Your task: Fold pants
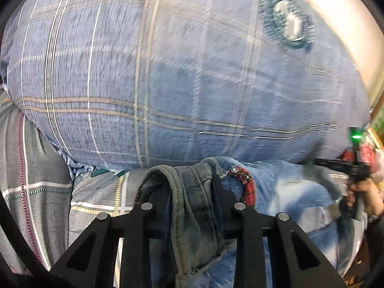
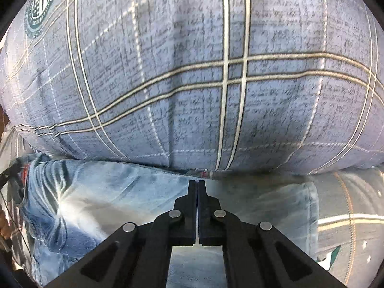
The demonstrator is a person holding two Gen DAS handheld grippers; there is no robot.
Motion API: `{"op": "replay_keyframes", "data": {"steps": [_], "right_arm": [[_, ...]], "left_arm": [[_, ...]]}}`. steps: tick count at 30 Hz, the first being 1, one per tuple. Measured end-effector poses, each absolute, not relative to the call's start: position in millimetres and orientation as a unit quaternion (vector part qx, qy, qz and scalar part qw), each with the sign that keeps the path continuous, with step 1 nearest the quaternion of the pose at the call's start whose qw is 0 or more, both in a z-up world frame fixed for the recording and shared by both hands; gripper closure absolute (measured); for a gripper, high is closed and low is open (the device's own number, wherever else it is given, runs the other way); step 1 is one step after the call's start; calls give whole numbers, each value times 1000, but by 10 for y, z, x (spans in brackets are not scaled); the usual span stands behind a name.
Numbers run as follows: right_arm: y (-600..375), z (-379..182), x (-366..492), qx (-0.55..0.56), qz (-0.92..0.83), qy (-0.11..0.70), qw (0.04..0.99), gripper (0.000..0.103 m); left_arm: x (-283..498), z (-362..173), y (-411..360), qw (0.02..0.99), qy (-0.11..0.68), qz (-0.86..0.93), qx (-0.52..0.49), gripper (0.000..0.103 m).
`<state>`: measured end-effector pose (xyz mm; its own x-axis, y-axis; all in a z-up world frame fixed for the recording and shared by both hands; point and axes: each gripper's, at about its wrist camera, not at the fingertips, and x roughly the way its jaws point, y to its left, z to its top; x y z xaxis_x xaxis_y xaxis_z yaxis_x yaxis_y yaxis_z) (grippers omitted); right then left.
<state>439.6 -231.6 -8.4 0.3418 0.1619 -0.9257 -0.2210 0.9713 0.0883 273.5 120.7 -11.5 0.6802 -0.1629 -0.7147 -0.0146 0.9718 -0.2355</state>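
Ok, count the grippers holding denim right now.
1. The left gripper is clamped on a bunched fold of the jeans; the right gripper is shut with nothing between its fingers, above the jeans.

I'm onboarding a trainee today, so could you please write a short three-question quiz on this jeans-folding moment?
1. True or false: the left gripper is shut on a bunched edge of the jeans.
2. The right gripper is: A) wide open, B) shut with no cloth seen between its fingers, C) out of view.
3. Fill in: behind the jeans lies a blue plaid ____.

Key: 1 true; 2 B; 3 pillow.
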Motion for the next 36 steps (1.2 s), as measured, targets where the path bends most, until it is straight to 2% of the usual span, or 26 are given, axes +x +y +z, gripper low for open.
{"op": "replay_keyframes", "data": {"steps": [3, 4, 5, 7, 13, 17, 21, 24, 25, 26, 27, 28, 29, 32, 36], "right_arm": [[-2214, -302, 4382, -26, 115, 579, 807, 91], [-2193, -313, 4384, -25, 119, 580, 805, 79], [-2148, -348, 4373, -26, 129, 580, 804, 43], [-2033, -411, 4373, -32, 136, 571, 809, 6], [-1715, -544, 4484, 28, 162, 585, 794, 6], [-1925, -540, 4718, 124, 148, 606, 772, 6], [-2136, -723, 4768, 277, 105, 633, 715, 6], [-2093, -766, 4704, 298, 89, 641, 702, 8], [-2030, -805, 4642, 284, 82, 644, 706, 14], [-1963, -805, 4600, 264, 74, 648, 711, 30], [-1926, -807, 4583, 254, 70, 650, 713, 41], [-1901, -826, 4543, 246, 65, 652, 714, 70], [-1876, -838, 4519, 244, 66, 655, 712, 85], [-1708, -819, 4276, 226, 68, 639, 732, 95], [-1574, -621, 3974, 220, 83, 607, 759, 97]], "left_arm": [[2486, 61, 1061, 916, 381, -66, -106, 73], [2376, 111, 1008, 918, 376, -75, -98, 73], [2291, 142, 963, 920, 372, -82, -91, 73], [2128, 218, 916, 921, 367, -101, -87, 73], [1797, 204, 991, 920, 357, -120, -109, 74], [1508, 201, 920, 920, 350, -129, -121, 74], [1295, 170, 870, 920, 349, -134, -119, 74], [1137, 153, 856, 919, 348, -142, -123, 74], [1090, 150, 836, 918, 348, -145, -119, 74], [1059, 150, 816, 919, 348, -147, -116, 76], [1014, 141, 794, 918, 349, -150, -113, 93], [977, 122, 782, 916, 354, -154, -112, 93], [956, 105, 780, 913, 359, -158, -114, 93], [981, -9, 804, 908, 373, -152, -114, 93], [1016, -126, 890, 901, 386, -145, -131, 93]]}}
